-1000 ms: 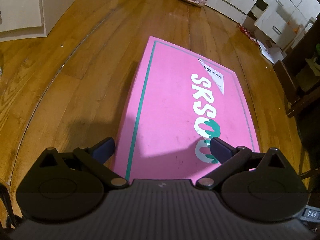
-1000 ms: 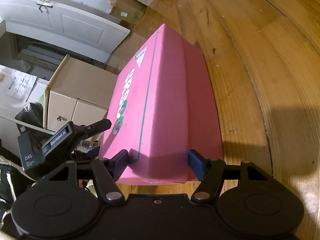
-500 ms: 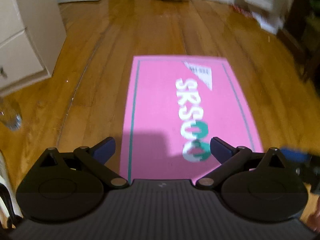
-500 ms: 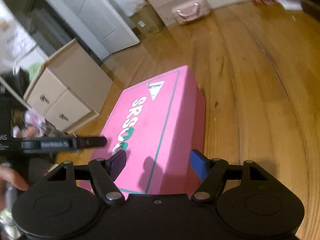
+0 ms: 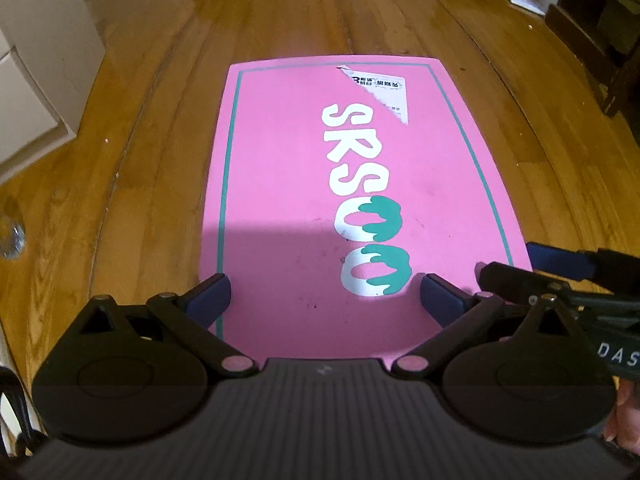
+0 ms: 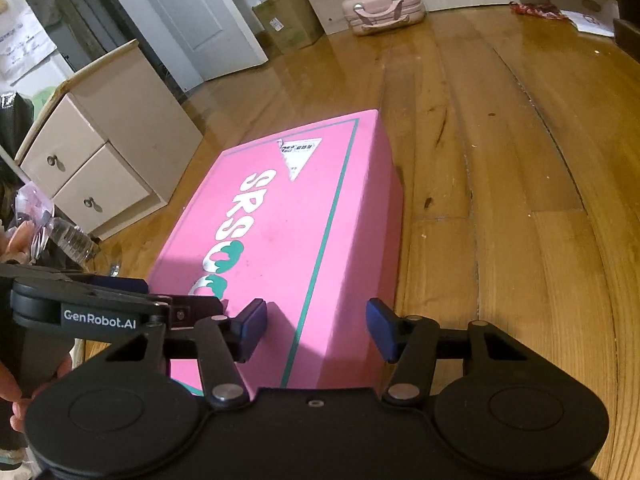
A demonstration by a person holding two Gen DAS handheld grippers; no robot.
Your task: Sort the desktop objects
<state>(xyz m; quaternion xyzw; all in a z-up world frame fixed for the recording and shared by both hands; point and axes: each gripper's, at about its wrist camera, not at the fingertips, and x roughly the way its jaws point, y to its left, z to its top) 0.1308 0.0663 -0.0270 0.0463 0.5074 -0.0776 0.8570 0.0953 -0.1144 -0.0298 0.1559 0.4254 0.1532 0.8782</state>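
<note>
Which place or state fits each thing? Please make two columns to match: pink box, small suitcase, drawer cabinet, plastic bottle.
1 pink box
2 small suitcase
3 drawer cabinet
4 plastic bottle

A lying by the cabinet's foot
B lying flat, lettering up
C farthest away, at the back
D two drawers, both shut

Pairs: 1-B, 2-C, 3-D, 4-A

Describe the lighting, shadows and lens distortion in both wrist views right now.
Left wrist view: sharp; a straight-edged shadow covers the near part of the pink box, and the floor planks bow outward from the fisheye lens. Right wrist view: sharp too; glare shines on the floor near the pink case, and small shadows fall on the box's near end.
</note>
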